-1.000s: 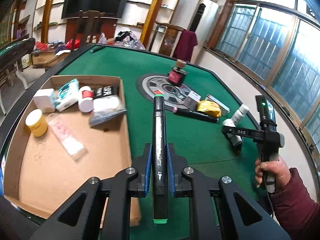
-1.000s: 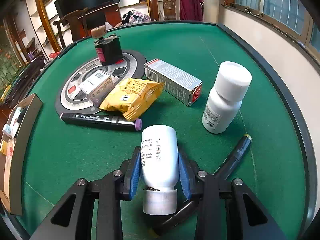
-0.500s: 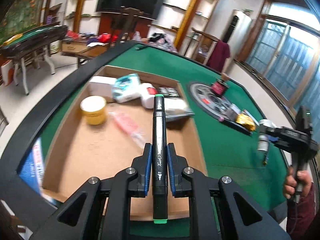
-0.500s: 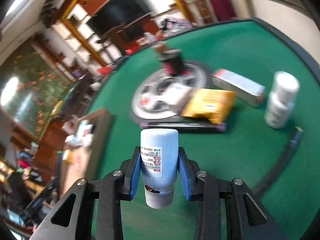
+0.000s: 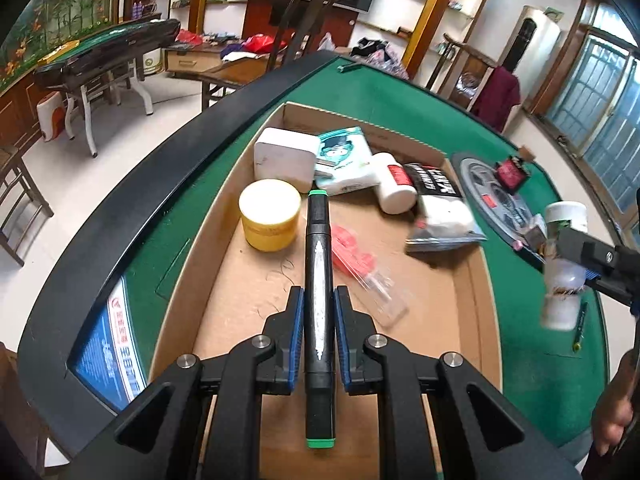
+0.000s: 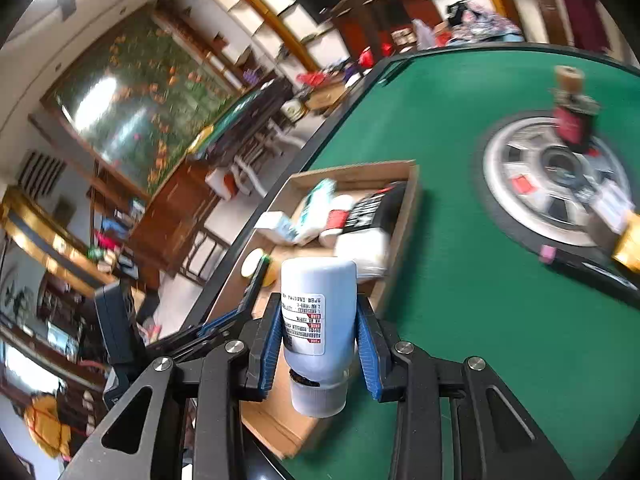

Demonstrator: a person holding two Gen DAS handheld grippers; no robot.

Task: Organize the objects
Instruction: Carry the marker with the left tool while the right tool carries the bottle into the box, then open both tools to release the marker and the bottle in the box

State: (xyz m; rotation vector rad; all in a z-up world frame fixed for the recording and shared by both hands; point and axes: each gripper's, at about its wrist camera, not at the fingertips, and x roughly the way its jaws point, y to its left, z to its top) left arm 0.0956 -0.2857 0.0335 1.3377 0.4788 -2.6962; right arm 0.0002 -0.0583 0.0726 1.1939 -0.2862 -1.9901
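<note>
Left tool [image 5: 319, 334] clamped on black marker [image 5: 319, 300] w/ green end caps, blue pads [image 5: 297, 336] tight on barrel, marker pointing fwd over cardboard box [image 5: 478, 280]. Box sitting on green table [image 5: 540, 380] by its black left edge. Inside box, far end: white case [image 5: 284, 156], teal-print packet [image 5: 346, 158], white bottle w/ red label [image 5: 394, 188] lying down, black packet w/ white lettering [image 5: 434, 178]; nearer: yellow jar w/ white lid [image 5: 270, 216], clear bag of white stuff [image 5: 444, 220], pink-and-clear sachet [image 5: 368, 272], blurred. Right tool [image 6: 318, 346] clamped on white bottle [image 6: 318, 320], cap end toward camera, printed label facing up, held above table just beside box's right wall [image 6: 404, 220]; same bottle [image 5: 562, 268] seen from left cam at table's right side, blurry. Beyond box toward table centre: round wheel-pattern mat [image 6: 532, 196] w/ dark red-label bottle, cork top [image 6: 572, 116], standing on it; purple-capped black marker [image 6: 580, 264] at mat's near rim; yellow packet [image 6: 630, 246] partly cut off. Thin pen [image 5: 579, 326] lying on felt near right edge.
</note>
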